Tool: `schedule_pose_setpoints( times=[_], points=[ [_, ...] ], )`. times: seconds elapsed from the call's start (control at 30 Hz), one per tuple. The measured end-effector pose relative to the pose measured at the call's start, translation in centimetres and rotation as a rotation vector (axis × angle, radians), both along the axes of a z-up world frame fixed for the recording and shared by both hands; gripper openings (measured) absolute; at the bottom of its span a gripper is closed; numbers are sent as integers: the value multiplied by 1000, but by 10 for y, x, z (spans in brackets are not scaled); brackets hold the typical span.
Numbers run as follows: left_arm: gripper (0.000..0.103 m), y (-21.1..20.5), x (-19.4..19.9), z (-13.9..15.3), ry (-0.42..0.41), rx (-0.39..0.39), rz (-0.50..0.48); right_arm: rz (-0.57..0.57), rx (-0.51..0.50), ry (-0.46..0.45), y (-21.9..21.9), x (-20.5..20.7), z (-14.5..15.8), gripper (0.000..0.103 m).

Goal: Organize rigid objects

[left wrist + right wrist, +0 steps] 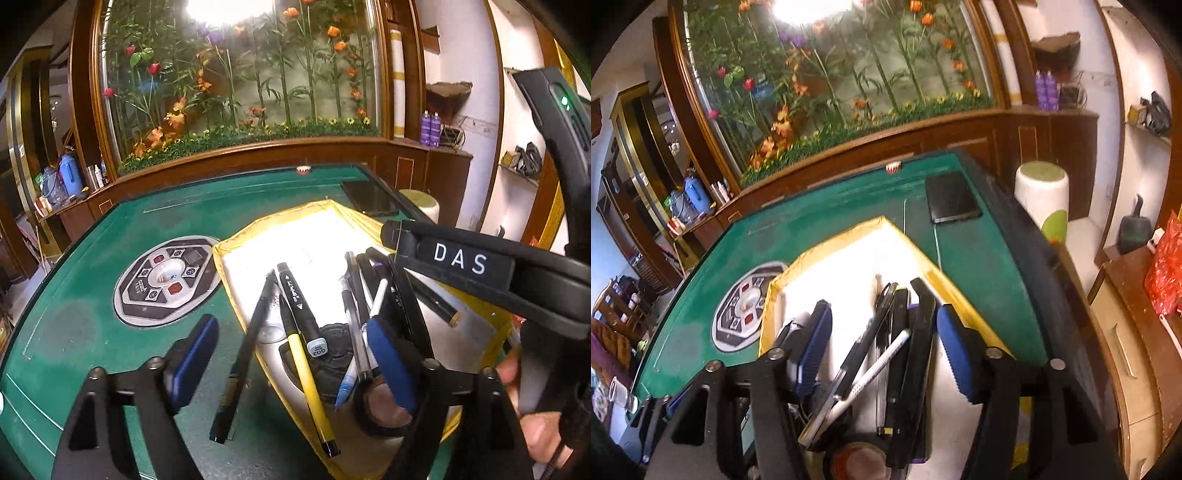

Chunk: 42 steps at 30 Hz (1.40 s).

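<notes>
A yellow-rimmed white tray [334, 206] lies on the green table [110, 295] and holds several pens and markers. A black marker with a grey cap [301, 306], a yellow pen [310, 387], a clear pen with a blue tip [351, 354] and a roll of black tape [380, 406] lie at its near end. A long black pen [243, 354] rests across the tray's left rim onto the table. My left gripper [291, 363] is open above them. My right gripper [884, 345] is open over a bundle of black pens [916, 350] and a white pen [875, 373] in the tray [882, 221].
A round control panel [166, 280] is set in the table left of the tray. A black tablet [951, 197] lies at the table's far right corner. A white stool [1041, 192] stands beyond the right edge. A wooden cabinet with fake flowers lines the back.
</notes>
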<state>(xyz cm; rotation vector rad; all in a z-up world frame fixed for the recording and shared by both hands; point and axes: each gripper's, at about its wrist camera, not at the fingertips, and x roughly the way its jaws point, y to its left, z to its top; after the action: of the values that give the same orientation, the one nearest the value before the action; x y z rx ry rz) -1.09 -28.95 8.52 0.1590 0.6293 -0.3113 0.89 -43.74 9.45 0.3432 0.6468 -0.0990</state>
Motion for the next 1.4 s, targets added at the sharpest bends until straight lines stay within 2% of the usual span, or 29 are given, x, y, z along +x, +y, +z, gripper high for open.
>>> schedule_pose_setpoints(
  times=[0.2,0.37,0.53,0.73,1.03,1.4],
  points=[
    [92,19,-8,4,-4,-19,4,-18,0,-25,0,-1,3,71],
    [95,47,-14,-2,-3,-34,47,-14,-38,-44,12,-4,5,75],
    [95,87,-20,-12,-7,-27,117,29,-88,-74,40,-10,5,78],
    [98,123,-19,-22,18,-54,186,95,-152,-95,76,-22,2,81],
    [98,120,-32,-20,-6,-35,150,36,-162,-103,80,-50,-1,86],
    [102,114,-46,-17,-31,43,101,-22,-215,-108,80,-91,-9,93]
  ],
)
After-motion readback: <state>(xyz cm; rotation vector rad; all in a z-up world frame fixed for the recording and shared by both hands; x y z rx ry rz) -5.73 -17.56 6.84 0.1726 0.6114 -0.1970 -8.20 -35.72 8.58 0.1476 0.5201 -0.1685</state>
